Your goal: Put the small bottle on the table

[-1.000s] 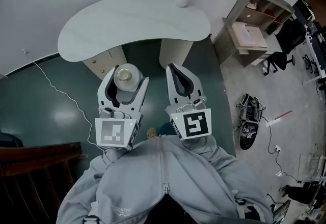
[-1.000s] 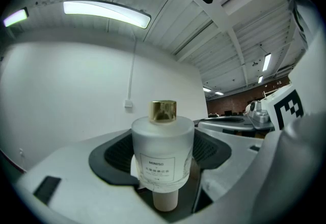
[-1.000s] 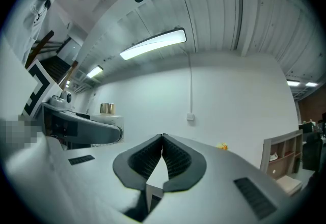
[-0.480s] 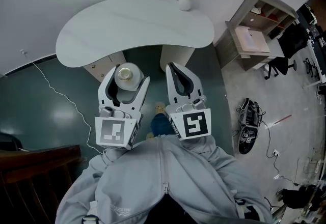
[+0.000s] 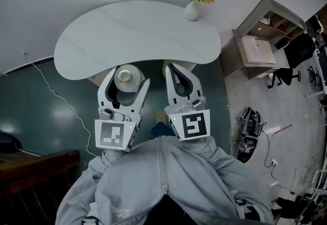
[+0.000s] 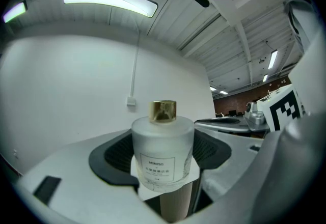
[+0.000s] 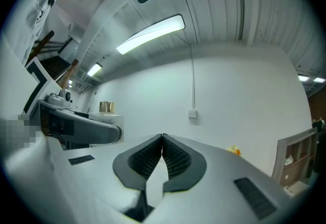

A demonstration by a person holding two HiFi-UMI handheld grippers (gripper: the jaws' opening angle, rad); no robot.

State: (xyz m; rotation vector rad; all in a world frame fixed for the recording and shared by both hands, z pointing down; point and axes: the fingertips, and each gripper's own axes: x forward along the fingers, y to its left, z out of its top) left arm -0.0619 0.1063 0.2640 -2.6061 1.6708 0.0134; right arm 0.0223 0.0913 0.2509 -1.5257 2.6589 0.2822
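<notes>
Two grippers are held side by side just short of the near edge of the white curved surface [image 5: 133, 29]. The left gripper [image 5: 129, 80] is clamped on the small bottle [image 6: 163, 151], a frosted cylinder with a gold cap. The bottle stands upright between the jaws, off the surface and above the dark floor [image 5: 51, 111]. Beside it, the right gripper [image 5: 170, 68] has its jaws pressed together, tips touching. Farther right, a vase of yellow flowers [image 5: 193, 9] stands at the surface's far edge.
</notes>
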